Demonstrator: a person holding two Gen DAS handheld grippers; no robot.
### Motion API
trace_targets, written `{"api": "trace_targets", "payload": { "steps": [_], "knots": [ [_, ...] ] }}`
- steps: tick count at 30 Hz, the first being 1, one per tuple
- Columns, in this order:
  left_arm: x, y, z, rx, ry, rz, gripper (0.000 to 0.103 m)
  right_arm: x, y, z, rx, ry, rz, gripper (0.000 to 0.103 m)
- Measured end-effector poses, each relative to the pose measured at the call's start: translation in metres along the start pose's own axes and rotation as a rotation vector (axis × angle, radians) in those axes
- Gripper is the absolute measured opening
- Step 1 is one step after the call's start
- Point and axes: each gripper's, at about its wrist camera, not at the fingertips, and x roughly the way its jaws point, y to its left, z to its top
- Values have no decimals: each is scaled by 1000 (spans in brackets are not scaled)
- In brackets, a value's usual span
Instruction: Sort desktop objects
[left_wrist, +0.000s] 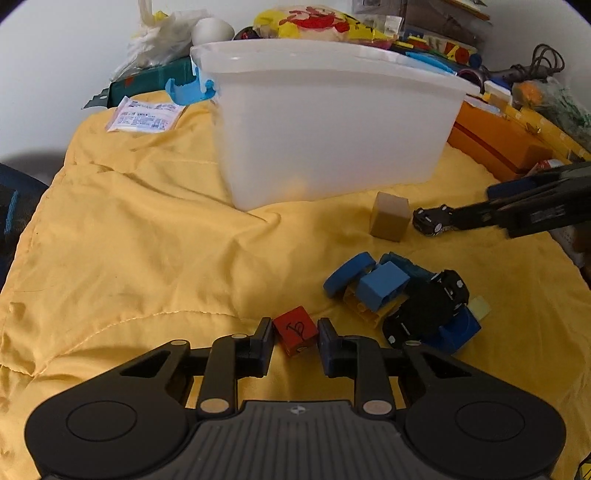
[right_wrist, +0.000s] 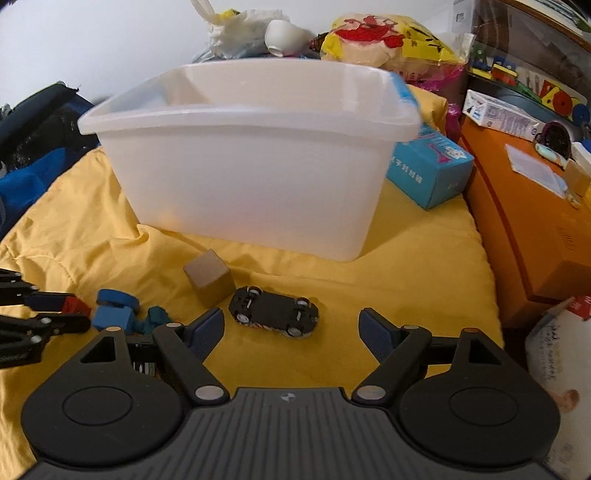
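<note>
Straddling the red cube (left_wrist: 295, 330) mid-cloth (left_wrist: 129, 240), left gripper (left_wrist: 294, 341) narrow, pads not visibly clamped; right gripper (right_wrist: 291, 328) wide behind upside-down black toy car (right_wrist: 273, 312), near white bin (right_wrist: 251, 155).

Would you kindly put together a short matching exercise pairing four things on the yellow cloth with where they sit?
Things:
1. red block
2. upturned toy car
3. tan cube
4. white tub

Places:
A. ahead of the open right tool
B. behind all the toys
C. between the left tool fingers
D. just left of the car

Pairs: 1-C, 2-A, 3-D, 4-B
</note>
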Motion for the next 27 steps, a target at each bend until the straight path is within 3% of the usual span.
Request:
{"api": "trace_targets", "payload": {
  "steps": [9,12,14,20,27],
  "knots": [
    [-13,3,4,-36,-38,11,28,35,13,2,39,55,-27,83],
    [-17,4,6,-45,-51,11,28,44,10,2,74,71,-36,71],
    [-19,5,8,-52,-55,12,28,44,7,2,76,58,-23,69],
    [-30,11,21,-90,-89,21,28,15,-1,-2,68,-6,7,69],
    [-57,18,59,-119,-185,11,28,-52,-17,9,75,-135,43,69]
  ]
}}
